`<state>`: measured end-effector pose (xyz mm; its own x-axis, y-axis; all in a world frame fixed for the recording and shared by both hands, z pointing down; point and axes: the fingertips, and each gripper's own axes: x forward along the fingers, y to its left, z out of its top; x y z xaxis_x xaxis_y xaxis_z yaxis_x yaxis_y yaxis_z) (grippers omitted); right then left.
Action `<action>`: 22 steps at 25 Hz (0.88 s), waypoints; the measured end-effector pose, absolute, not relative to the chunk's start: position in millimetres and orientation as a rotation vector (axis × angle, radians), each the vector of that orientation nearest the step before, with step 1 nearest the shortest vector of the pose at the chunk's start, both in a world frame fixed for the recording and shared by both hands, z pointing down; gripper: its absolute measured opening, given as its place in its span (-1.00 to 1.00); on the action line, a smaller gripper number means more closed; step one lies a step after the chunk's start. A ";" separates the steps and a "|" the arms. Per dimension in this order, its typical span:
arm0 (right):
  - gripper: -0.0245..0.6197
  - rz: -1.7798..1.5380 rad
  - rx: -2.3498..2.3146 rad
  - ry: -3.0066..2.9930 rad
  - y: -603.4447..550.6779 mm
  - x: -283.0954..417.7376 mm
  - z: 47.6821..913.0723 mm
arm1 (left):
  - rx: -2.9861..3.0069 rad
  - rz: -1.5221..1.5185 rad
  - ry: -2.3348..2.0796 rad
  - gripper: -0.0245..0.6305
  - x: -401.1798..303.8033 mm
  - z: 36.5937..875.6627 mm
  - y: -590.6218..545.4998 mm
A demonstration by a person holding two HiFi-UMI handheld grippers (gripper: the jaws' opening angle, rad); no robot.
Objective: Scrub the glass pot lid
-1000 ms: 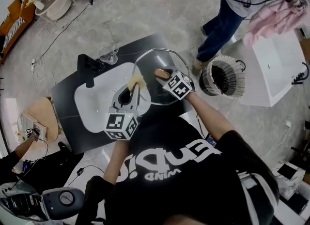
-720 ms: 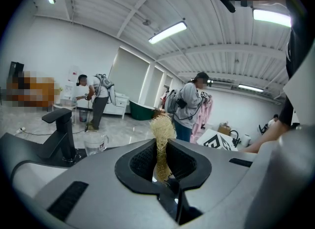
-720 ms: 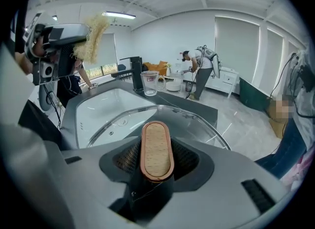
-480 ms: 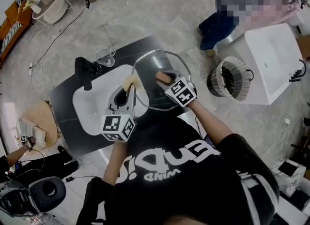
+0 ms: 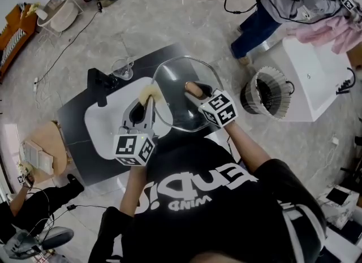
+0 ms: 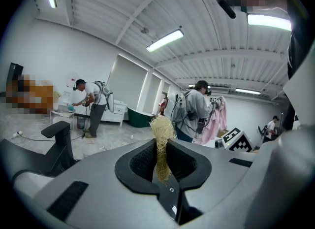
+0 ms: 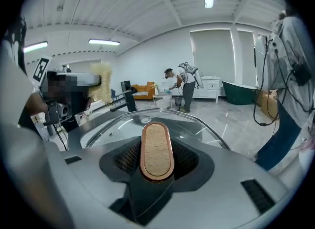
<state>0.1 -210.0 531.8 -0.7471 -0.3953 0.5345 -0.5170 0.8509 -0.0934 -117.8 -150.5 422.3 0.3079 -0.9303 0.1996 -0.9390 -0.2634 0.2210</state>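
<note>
Over the last second the right claw (image 5: 194, 90) has risen and rolled, taking the glass pot lid (image 5: 182, 109) with it. The lid now sits higher and looms larger in the head view, held in the air over the right end of the white sink basin (image 5: 102, 129), which is set into the dark counter (image 5: 76, 112). The left claw (image 5: 148, 100) has barely shifted. Its straw-coloured fibre scrubber (image 6: 161, 133) sits just beside the lid's left rim, and no view settles whether the two are touching. This looks like the lid being brought up and turned to give the scrubber a face to work on, so the scrubbing seems to be under way or about to resume rather than finished. The right claw's jaws stand fairly wide apart, clamped on either side of the lid's oval wooden handle (image 7: 156, 150), with the glass dome spreading out beyond it. The left claw is pinched nearly closed on the lower end of the scrubber, whose frayed tuft stands up past the jaw tips. A black faucet (image 5: 100, 85) and a drinking glass (image 5: 125, 67) stand at the far left of the basin, clear of both claws.
</note>
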 end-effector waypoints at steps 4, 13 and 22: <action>-0.38 0.464 0.701 -2.592 -214.6 6.9 516.7 | 2.277 -0.007 -1.718 -0.77 -128.1 411.6 -147.1; -0.38 0.972 0.753 -2.782 -225.2 29.5 492.6 | 2.271 -0.077 -1.765 -0.77 -145.7 397.2 -143.5; -0.38 1.679 0.595 -2.964 -215.8 45.4 470.4 | 2.330 -0.070 -1.674 -0.77 -122.9 395.5 -143.6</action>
<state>45.4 -215.8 470.4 -0.8926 -0.4388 -0.1036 -0.1366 0.4822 -0.8654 -122.9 -143.6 395.5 0.3309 -0.9363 0.1177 -0.9231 -0.2952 0.2463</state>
